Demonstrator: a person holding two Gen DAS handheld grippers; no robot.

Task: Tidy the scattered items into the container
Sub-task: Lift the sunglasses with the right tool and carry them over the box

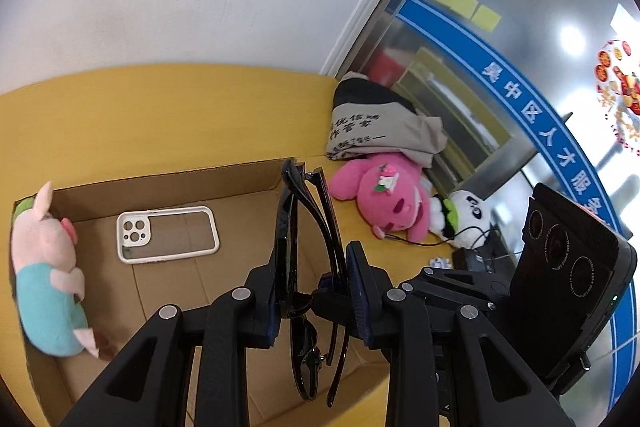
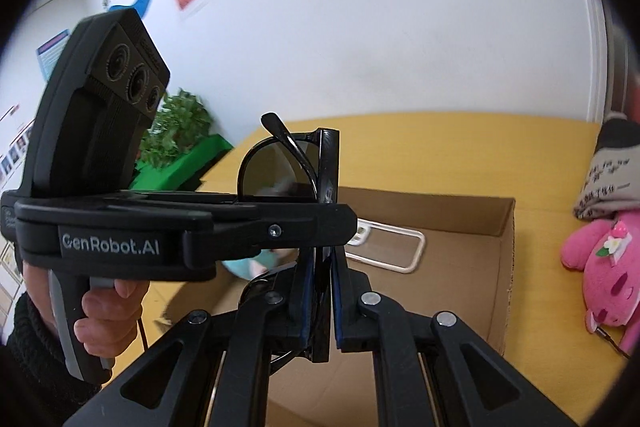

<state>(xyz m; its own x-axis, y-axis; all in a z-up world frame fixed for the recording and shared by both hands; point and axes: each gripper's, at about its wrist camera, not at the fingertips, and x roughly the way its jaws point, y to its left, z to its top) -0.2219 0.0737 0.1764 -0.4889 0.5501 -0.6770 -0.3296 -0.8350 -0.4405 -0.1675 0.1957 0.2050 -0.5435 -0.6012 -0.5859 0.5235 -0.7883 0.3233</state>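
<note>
Both our grippers clamped on one pair of folded sunglasses, held above the cardboard box

Our left gripper (image 1: 316, 291) and right gripper (image 2: 320, 291) each pinch the glossy black sunglasses (image 1: 294, 235) at once. Their long axis runs straight away from the left wrist camera, with the lenses on edge. In the right wrist view the left gripper's body hides their middle. Below them, the corrugated cardboard box (image 1: 168, 183) holds a white-rimmed clear phone case (image 1: 168, 233) and a fuzzy pig plush (image 1: 48, 275), which is partly cut off behind the box's near wall. A pink plush (image 1: 384, 199) lies outside on the yellow table (image 1: 140, 119).
</note>
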